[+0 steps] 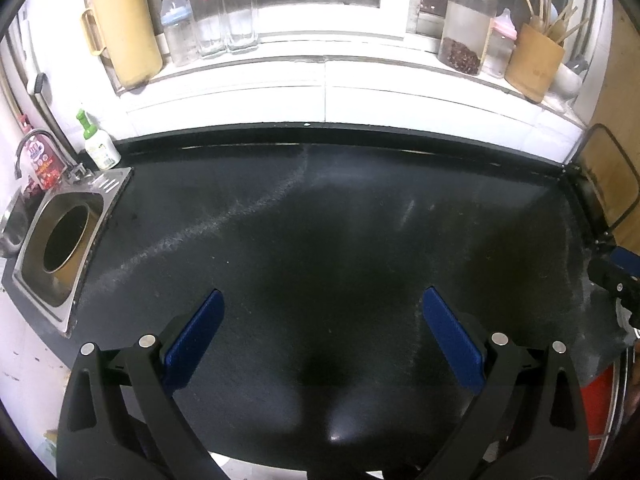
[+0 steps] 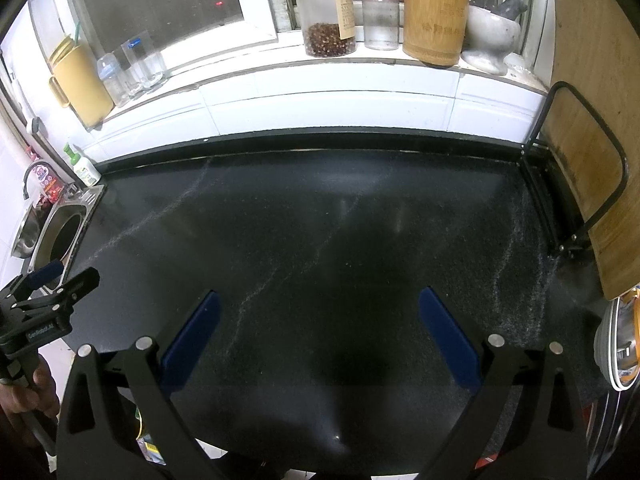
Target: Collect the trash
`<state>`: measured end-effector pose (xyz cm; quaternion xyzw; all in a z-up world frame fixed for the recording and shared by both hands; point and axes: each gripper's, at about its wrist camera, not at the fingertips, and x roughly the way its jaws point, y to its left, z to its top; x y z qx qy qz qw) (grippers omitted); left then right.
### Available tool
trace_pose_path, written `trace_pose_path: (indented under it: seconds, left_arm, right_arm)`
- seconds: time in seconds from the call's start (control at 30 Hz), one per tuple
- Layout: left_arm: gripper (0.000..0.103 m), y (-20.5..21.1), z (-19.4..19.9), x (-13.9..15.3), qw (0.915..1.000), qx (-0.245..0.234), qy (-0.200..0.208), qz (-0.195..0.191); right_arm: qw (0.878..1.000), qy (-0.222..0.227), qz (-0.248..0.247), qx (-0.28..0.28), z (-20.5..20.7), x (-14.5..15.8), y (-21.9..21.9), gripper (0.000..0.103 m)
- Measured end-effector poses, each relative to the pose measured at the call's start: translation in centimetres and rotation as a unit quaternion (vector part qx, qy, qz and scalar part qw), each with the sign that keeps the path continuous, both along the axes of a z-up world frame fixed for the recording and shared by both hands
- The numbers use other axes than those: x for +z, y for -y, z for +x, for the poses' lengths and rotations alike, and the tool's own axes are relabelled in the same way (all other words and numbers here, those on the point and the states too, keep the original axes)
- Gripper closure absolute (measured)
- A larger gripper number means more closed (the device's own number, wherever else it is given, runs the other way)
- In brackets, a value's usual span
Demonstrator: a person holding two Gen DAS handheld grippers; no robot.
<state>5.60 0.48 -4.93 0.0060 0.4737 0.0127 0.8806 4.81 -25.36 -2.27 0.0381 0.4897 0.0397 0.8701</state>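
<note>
My left gripper is open and empty, held over the near part of the black countertop. My right gripper is open and empty too, over the same countertop. No trash shows on the countertop in either view. A round steel-rimmed hole is set in the countertop at the far left; it also shows in the right wrist view. The left gripper's body shows at the left edge of the right wrist view. Part of the right gripper shows at the right edge of the left wrist view.
A green-capped soap bottle and a faucet stand by the sink at the left. The windowsill holds a yellow jug, baby bottles, glasses, a jar and a bamboo utensil holder. A wooden board in a black rack stands at the right.
</note>
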Motion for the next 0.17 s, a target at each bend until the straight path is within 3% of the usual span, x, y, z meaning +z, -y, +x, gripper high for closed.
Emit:
trace_pose_path:
  seconds: [0.17]
  left_arm:
    - [0.007, -0.11, 0.65, -0.65, 0.9999, -0.007, -0.009, 0.0]
  right_arm:
    - [1.0, 0.001, 0.001, 0.0, 0.32, -0.52, 0.25, 0.007]
